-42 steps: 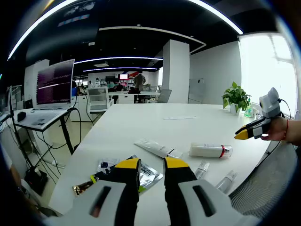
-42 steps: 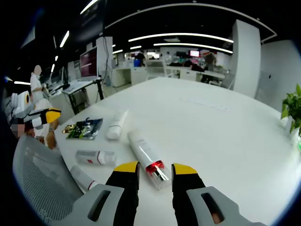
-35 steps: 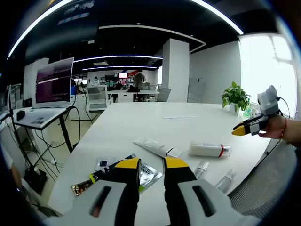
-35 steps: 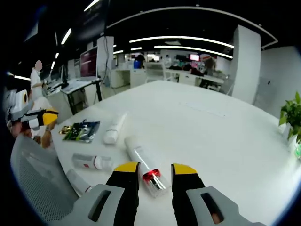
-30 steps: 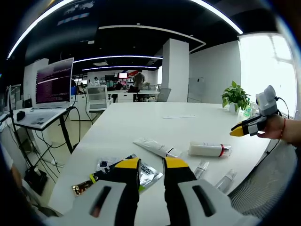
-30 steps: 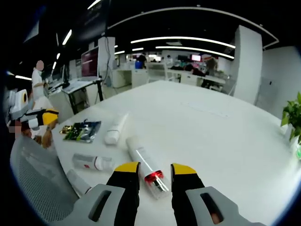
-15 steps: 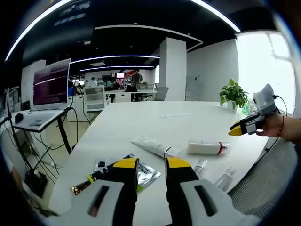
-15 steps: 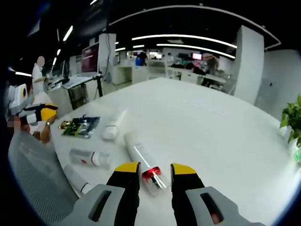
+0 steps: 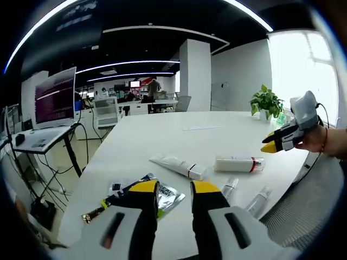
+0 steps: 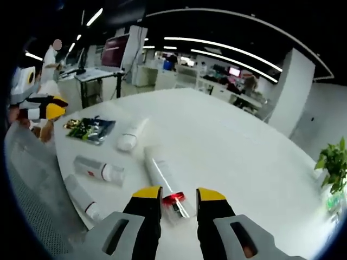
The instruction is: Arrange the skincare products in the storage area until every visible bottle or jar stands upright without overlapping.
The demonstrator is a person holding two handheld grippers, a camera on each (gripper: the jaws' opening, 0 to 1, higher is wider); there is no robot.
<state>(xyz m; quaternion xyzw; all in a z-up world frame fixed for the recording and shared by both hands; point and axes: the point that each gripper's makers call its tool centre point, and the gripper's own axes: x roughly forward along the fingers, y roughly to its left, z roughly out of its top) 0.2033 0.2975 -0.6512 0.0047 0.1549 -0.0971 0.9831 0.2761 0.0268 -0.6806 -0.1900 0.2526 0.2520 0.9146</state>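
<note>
A white bottle with a red band (image 10: pixel 167 184) lies flat on the white tabletop (image 10: pixel 233 157), its clear cap end just ahead of the right gripper (image 10: pixel 172 193), between fingers (image 10: pixel 146 194) that stand apart with nothing held. Beyond it lie a white tube (image 10: pixel 132 135) and foil sachets (image 10: pixel 90 130); two clear small bottles (image 10: pixel 100 170) lie beside it. The left gripper (image 9: pixel 167 188) hovers above the foil sachets (image 9: pixel 162 196), its fingers (image 9: pixel 145 188) slightly apart and empty.

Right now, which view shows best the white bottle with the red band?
The right gripper view: the white bottle lies close ahead of the right claw, red band between the tips. In the left gripper view it lies small and farther off.
</note>
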